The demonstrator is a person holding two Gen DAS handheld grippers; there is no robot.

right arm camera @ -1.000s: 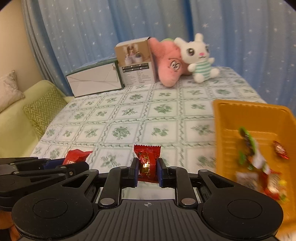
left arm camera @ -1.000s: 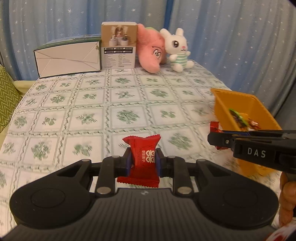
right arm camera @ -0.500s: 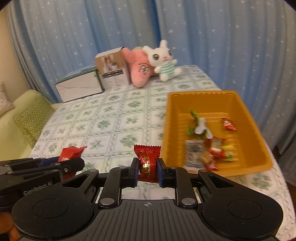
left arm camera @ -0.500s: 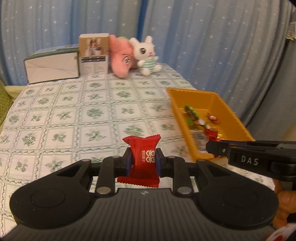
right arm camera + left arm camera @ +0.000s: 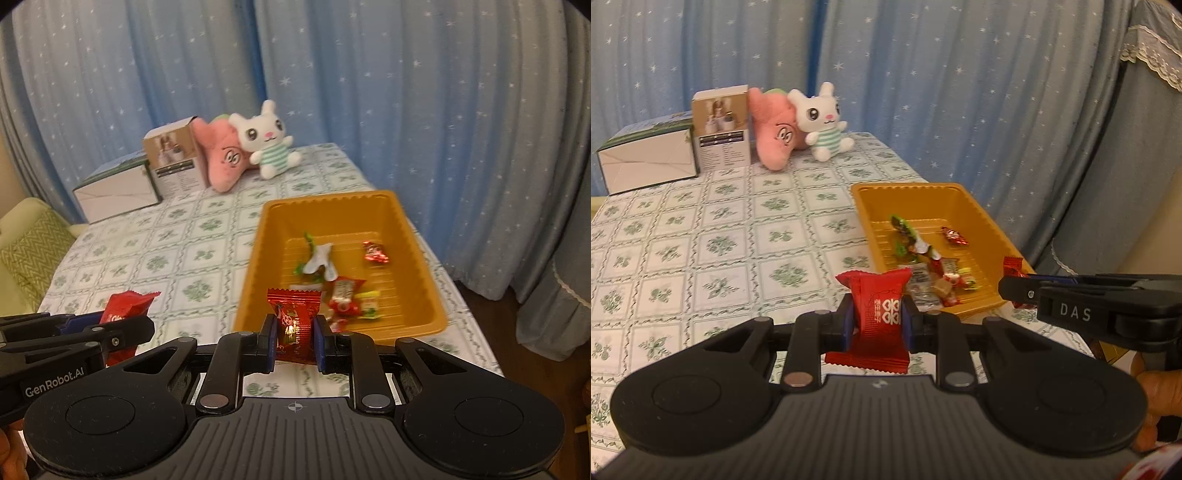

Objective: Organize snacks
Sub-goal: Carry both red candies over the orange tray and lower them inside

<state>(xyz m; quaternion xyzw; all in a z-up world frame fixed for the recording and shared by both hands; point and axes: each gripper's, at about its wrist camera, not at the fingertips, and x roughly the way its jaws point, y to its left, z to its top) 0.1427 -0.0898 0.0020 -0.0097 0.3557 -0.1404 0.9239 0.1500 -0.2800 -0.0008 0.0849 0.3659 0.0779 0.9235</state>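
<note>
Snack labels in orange tray too blurred; green cushion edge-cropped

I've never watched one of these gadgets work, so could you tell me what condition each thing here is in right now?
left gripper: shut on a red snack packet, held above the table.
right gripper: shut on a red candy, near the tray's front edge.
orange tray: open-topped, partly filled with wrapped snacks.
white rabbit plush: sitting upright.
pink plush: leaning on the brown box.
white box: closed.
</note>
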